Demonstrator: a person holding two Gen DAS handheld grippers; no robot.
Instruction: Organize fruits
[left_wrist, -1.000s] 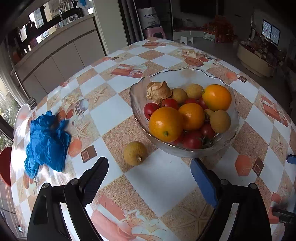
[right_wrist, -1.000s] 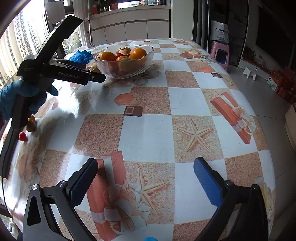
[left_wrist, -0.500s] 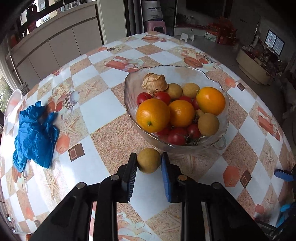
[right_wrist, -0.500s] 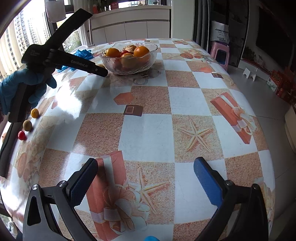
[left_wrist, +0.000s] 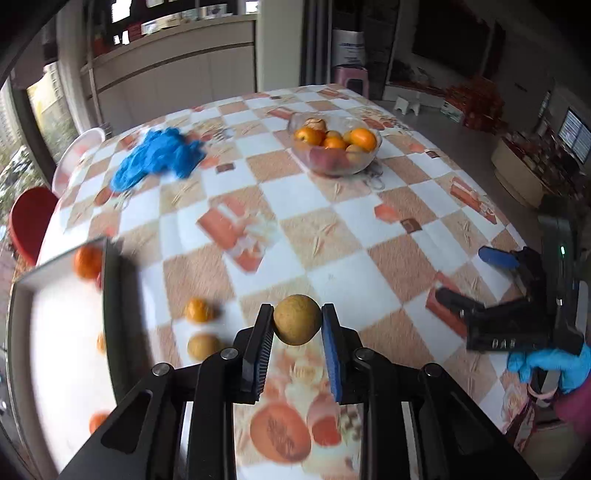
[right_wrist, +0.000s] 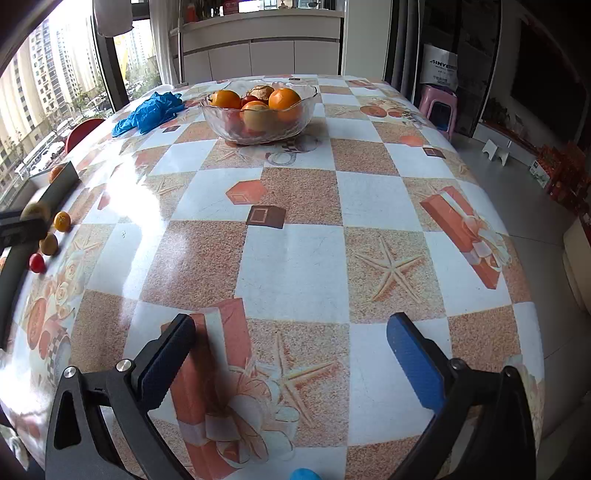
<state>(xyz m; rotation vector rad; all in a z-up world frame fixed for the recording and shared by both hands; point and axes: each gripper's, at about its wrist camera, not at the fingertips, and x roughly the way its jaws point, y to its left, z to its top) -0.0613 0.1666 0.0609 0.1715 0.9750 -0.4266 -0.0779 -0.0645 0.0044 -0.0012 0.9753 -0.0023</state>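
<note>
My left gripper (left_wrist: 297, 320) is shut on a round brown-yellow fruit (left_wrist: 297, 319) and holds it above the table. Just left of it on the cloth lie a small orange (left_wrist: 199, 310) and another brown fruit (left_wrist: 203, 346). A dark-rimmed white tray (left_wrist: 110, 295) with small oranges sits at the left edge. The glass bowl (left_wrist: 334, 147) of oranges, tomatoes and brown fruit stands far across the table, also visible as the bowl (right_wrist: 258, 110) in the right wrist view. My right gripper (right_wrist: 291, 350) is open over bare cloth, nothing between its fingers.
A blue crumpled glove pile (left_wrist: 159, 157) lies at the far left of the table. A small red tomato (right_wrist: 36, 263) sits near the left edge by the loose fruits. A hand in a blue glove (left_wrist: 546, 363) holds the right gripper. A red chair (left_wrist: 29, 218) stands beyond the edge.
My left gripper closed on the brown fruit beside the bowl, then lifted and carried it away from the bowl toward the tray side. The right gripper stayed still and open.
</note>
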